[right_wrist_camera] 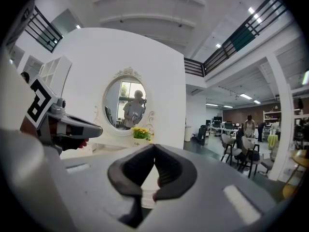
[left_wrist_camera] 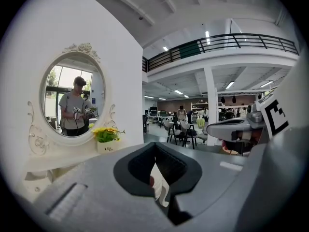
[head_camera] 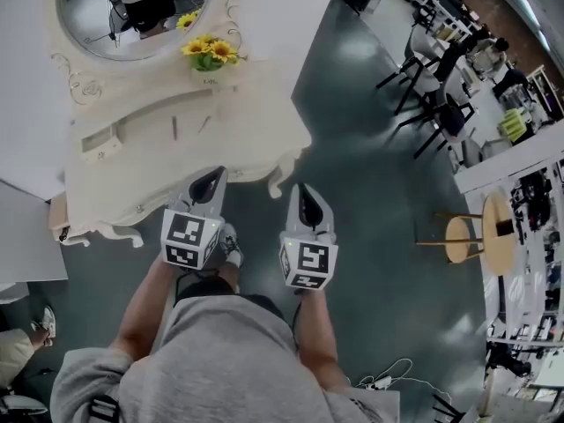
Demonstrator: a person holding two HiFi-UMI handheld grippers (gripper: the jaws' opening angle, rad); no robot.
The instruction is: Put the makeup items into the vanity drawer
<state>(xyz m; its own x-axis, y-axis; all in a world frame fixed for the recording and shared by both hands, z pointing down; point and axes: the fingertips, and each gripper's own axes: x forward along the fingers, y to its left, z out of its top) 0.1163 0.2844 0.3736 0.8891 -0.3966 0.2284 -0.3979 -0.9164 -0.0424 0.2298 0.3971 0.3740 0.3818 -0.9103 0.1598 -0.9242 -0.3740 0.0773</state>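
1. I hold the left gripper [head_camera: 208, 183] just in front of the cream, carved-edge vanity table [head_camera: 251, 135]. Its jaws are pressed together with nothing between them.
2. The right gripper [head_camera: 306, 203] is beside it, off the vanity's front right corner. Its jaws are also closed together and empty.
3. Both grippers are clear of the vanity and point toward it, nearly level.
4. The makeup items I can make out are two thin dark sticks [head_camera: 174, 128] lying untouched mid-top on the vanity. They are too small for me to identify.
5. A pale rectangular box [head_camera: 100, 141] sits at the vanity's left end, near the sticks.
6. Yellow flowers in a small white pot [head_camera: 210, 53] stand at the back of the vanity, just below the oval mirror [head_camera: 88, 11].
7. I can't make out the drawer front.
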